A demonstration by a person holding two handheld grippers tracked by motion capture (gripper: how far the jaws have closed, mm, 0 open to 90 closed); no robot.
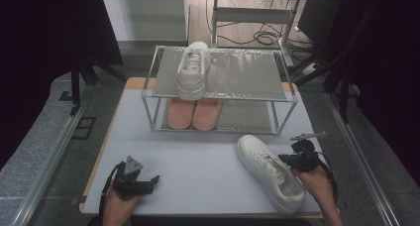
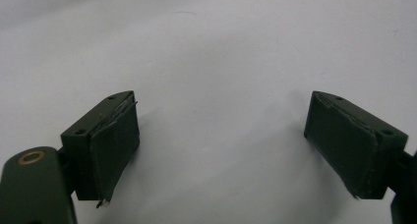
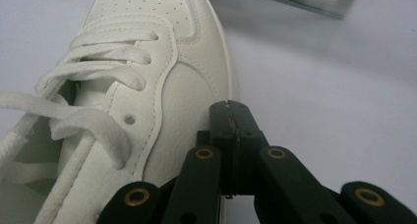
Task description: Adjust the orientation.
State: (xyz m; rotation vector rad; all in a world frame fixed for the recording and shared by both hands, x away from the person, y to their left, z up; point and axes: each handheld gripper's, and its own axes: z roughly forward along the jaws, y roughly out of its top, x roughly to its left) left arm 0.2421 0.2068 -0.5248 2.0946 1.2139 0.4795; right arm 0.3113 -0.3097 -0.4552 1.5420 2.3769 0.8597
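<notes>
A white lace-up sneaker [image 1: 270, 172] lies on the pale table [image 1: 198, 156] at the front right, toe pointing toward the rack. My right gripper [image 1: 283, 158] sits at its right side, jaws shut with nothing between them. In the right gripper view the closed tips [image 3: 230, 108] rest against the edge of the sneaker [image 3: 147, 86] near its sole. My left gripper [image 1: 153, 179] is held low over the table at the front left. Its pads [image 2: 115, 145] stand wide apart over bare tabletop, open and holding nothing.
A two-shelf metal rack [image 1: 223, 94] stands at the back of the table. A second white sneaker [image 1: 193, 70] sits on its top shelf at the left. A pink pair of shoes [image 1: 194, 114] lies on the lower shelf. Cables trail on the floor behind.
</notes>
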